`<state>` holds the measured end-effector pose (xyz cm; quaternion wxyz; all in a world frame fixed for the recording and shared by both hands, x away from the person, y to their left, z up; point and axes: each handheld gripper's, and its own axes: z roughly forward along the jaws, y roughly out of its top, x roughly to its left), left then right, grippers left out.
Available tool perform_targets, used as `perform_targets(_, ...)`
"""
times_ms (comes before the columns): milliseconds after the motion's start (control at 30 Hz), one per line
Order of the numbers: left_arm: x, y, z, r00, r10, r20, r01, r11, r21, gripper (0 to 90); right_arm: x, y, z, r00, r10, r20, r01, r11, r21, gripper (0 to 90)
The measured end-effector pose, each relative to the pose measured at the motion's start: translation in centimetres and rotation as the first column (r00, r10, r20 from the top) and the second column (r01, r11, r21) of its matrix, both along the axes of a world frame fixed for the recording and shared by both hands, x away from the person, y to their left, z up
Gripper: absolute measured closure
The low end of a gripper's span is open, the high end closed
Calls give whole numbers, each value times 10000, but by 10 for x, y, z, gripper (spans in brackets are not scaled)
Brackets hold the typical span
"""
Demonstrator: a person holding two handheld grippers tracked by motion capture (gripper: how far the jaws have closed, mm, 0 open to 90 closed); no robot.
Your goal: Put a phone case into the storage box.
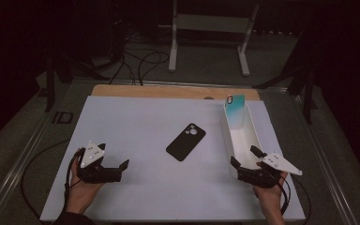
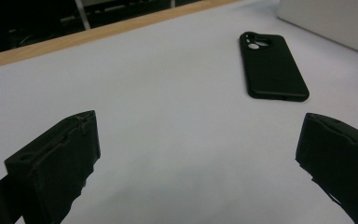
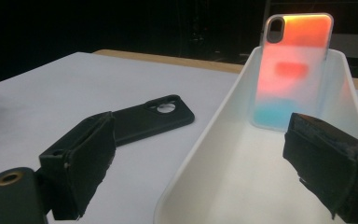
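Left tool (image 1: pixel 117 165): held in the person's left hand (image 1: pixel 82 187) at the near left of the white surface (image 1: pixel 136 122). Jaws wide apart, nothing between them. In the left gripper view only bare surface lies between the two black jaws.

Black phone case (image 1: pixel 185 141): lies flat on the surface, camera cutout at its far end. It sits ahead of the left tool and off to that tool's right, well apart from it. In the left gripper view the case (image 2: pixel 271 66) shows beyond the right jaw, untouched.

Right tool (image 1: pixel 244 157): held in the person's right hand (image 1: pixel 268 194) at the near right of the surface. Jaws apart and empty. They stand at the near end of the white tray (image 1: pixel 253 133); in the right gripper view one jaw is outside the tray's left wall (image 3: pixel 205 135) and the other is over its inside.

Coloured phone case (image 1: pixel 235 108): stands upright in the tray, leaning on the far end wall, straight ahead of the right tool and well apart from it. In the right gripper view it (image 3: pixel 291 65) shows orange-red above and blue-green below, with the camera cutout at its top left.

From the right tool, the black case (image 3: pixel 154 116) lies ahead and to the left, outside the tray.
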<state>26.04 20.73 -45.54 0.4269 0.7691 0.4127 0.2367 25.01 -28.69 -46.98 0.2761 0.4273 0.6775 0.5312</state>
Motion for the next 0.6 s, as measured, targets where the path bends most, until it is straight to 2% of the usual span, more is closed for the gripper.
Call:
perform_targets(267,22,-29,11,9982,-567,-178,572,9980,286,0,0,1,0,10000,19,-7,-19,10000,-15,91)
perform_targets(600,52,-68,7,9914,-1024,-820,1067,9930,499,1,0,1,0,10000,33,-16,-33,10000,-7,91)
